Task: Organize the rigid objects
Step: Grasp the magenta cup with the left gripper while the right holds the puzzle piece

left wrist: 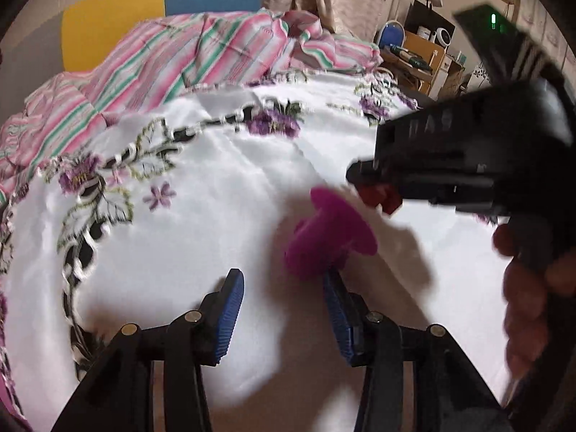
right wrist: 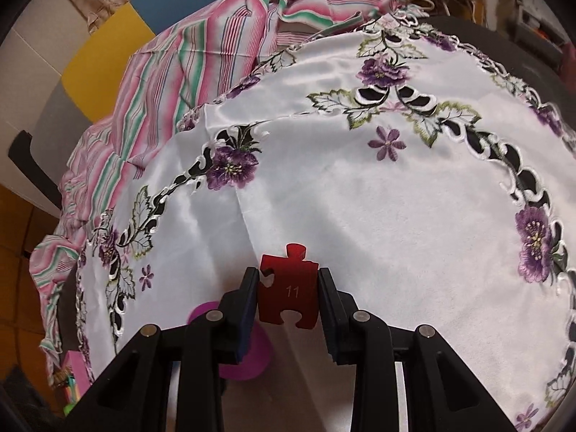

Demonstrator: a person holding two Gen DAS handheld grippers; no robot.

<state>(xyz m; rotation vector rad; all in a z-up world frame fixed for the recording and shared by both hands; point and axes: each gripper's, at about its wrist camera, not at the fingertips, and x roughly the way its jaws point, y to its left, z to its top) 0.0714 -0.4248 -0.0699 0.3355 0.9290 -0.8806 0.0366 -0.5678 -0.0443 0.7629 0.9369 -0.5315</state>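
Just ahead of the left gripper (left wrist: 284,309), whose blue-padded jaws stand apart with nothing pressed between them, a magenta spool-shaped piece (left wrist: 329,235) lies on its side on the white embroidered tablecloth (left wrist: 180,252); its lower flange sits just above the tip of the right-hand blue pad, and whether the two touch cannot be told through the blur. A little beyond and to the right, the right gripper (left wrist: 374,194) reaches in over the cloth with something red at its tip, and a hand (left wrist: 529,288) wraps its black handle at the right edge. In the right wrist view, the right gripper (right wrist: 288,291) is clamped on a red puzzle piece (right wrist: 288,288) marked 11, held flat-faced to the camera by its two side edges, with one tab pointing up above the fingers. Below and left of those fingers the magenta spool-shaped piece (right wrist: 244,345) shows partly behind the left finger, resting on the cloth. Farther out, the tablecloth (right wrist: 360,198) spreads with purple flowers and dark cutwork leaves around its border. Beyond its far edge lies a rumpled pink, green and white striped fabric (right wrist: 216,57), and past that a yellow and blue panel (left wrist: 144,10).
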